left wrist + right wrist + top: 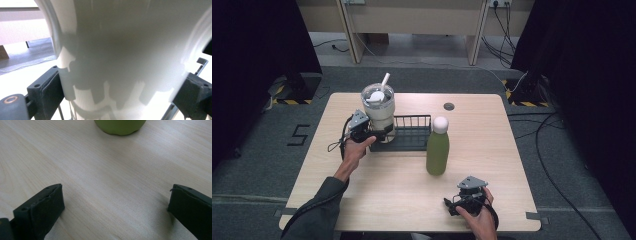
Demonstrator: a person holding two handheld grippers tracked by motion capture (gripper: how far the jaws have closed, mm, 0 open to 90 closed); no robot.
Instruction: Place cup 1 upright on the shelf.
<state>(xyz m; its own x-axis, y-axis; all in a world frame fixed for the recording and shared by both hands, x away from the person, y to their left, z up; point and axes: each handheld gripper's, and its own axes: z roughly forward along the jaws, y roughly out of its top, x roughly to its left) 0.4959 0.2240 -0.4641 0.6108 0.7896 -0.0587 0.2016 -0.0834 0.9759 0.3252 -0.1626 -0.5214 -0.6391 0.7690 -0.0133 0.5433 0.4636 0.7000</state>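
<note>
Tumbler [379, 107] stood upright at the rack's [411, 134] left end, grasped by the left hand-held gripper [384, 133]; the right hand-held gripper [451, 206] lay released.

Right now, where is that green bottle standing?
In the high view the green bottle stands upright on the table, right of centre, just beside the black wire rack's right end and beyond the right gripper.
</note>
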